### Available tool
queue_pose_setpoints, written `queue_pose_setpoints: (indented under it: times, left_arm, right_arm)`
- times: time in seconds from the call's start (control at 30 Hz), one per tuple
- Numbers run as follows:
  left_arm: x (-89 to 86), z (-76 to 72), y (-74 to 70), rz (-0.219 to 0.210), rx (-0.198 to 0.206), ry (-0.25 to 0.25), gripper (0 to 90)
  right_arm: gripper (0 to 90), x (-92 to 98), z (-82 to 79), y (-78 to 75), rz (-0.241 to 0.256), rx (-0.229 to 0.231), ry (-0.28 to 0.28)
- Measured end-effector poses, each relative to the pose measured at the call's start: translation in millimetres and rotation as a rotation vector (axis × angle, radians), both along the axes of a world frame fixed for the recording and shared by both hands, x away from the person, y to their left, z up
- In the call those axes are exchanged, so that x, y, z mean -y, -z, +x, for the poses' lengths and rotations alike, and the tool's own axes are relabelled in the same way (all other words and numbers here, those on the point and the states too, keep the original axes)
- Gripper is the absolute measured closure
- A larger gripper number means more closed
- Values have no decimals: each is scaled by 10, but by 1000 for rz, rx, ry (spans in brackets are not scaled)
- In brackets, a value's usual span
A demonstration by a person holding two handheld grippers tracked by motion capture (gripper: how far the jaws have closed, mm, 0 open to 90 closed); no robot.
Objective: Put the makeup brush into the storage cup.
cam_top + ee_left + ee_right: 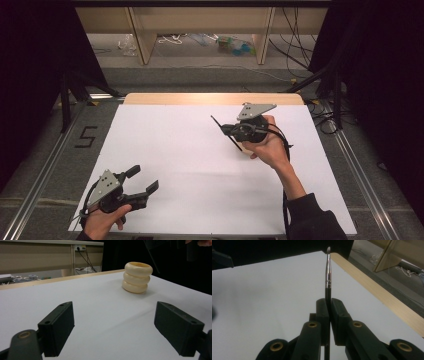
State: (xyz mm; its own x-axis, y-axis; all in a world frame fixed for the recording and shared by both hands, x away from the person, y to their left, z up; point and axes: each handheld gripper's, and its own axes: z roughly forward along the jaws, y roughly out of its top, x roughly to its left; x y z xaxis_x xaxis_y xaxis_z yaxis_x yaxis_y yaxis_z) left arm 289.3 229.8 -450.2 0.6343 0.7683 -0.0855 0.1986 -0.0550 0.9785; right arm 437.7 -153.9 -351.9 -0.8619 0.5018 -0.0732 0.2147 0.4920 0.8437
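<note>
High view: right gripper sits over the far-right part of the white table, jaws shut on a thin black paintbrush. Brush's long axis runs diagonal, from upper-left down to lower-right, sticking out both sides of the jaws. Left gripper is at the near-left corner, jaws apart, nothing between them, well apart from the right one.

Left gripper view: both pads spread wide w/ bare table between. Ahead and to the right, a cream ribbed holder, three stacked rings, open at top, stands upright on the table near its far side. A dark bit of the other gripper hangs just right of it, at the top edge.

Right gripper view: jaws together, clamped on the brush's black handle; metal ferrule and bristle tip point away from the camera, toward the far wooden table edge.

Judgement: next move prob. turns on getting the brush's axis vertical over the holder's mouth. Right gripper is far nearer the holder; left one is too far off to help w/o crossing the table. Can't tell exactly which way the holder lies from the brush tip.
</note>
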Motion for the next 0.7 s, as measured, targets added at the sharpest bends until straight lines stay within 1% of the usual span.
queue_pose_setpoints:
  times: [0.03, 0.07, 0.13, 0.17, 0.27, 0.3, 0.33, 0.37, 0.4, 0.43, 0.47, 0.5, 0.6, 0.63, 0.7]
  left_arm:
    - [-1, 1, 0, 1, 1, 1, 162]
    - [-2, 3, 0, 4, 2, 4, 162]
    - [0, 2, 1, 1, -1, 0, 162]
    - [1, 1, 1, 0, -3, -2, 162]
    - [3, 0, 3, 3, -2, 0, 162]
    - [0, 4, 2, 2, 1, 3, 162]
    - [-2, 29, 3, -7, 28, 27, 161]
    - [-1, 1, -3, -12, 1, 9, 161]
    - [5, -10, -5, -20, -5, 5, 161]
    - [1, -7, -7, -15, 3, 9, 161]
    - [4, -9, -5, -18, 0, 8, 160]
    - [7, -6, -3, -18, 0, 11, 161]
    - [10, 0, -2, -8, 7, 10, 160]
    - [16, -3, 0, -9, 3, 8, 160]
    - [18, -2, 4, -4, 3, 7, 160]
  right_arm:
    - [853, 25, 10, -4, 10, 9, 7]
    - [853, 43, 14, -9, 17, 5, 15]
    - [853, 79, 35, -16, 34, 22, 22]
    - [853, 89, 36, -14, 45, 21, 32]
    - [853, 138, 57, -22, 54, 34, 47]
    - [852, 150, 61, -20, 62, 34, 58]
    - [853, 172, 65, -27, 66, 31, 64]
    - [853, 195, 78, -30, 74, 49, 73]
    - [853, 218, 79, -39, 81, 44, 85]
    - [853, 235, 87, -40, 92, 45, 95]
    - [853, 262, 99, -46, 96, 59, 102]
    - [853, 277, 99, -46, 107, 56, 113]
    - [853, 342, 107, -64, 119, 65, 127]
    - [853, 359, 113, -64, 129, 76, 137]
    - [853, 402, 125, -76, 136, 73, 143]
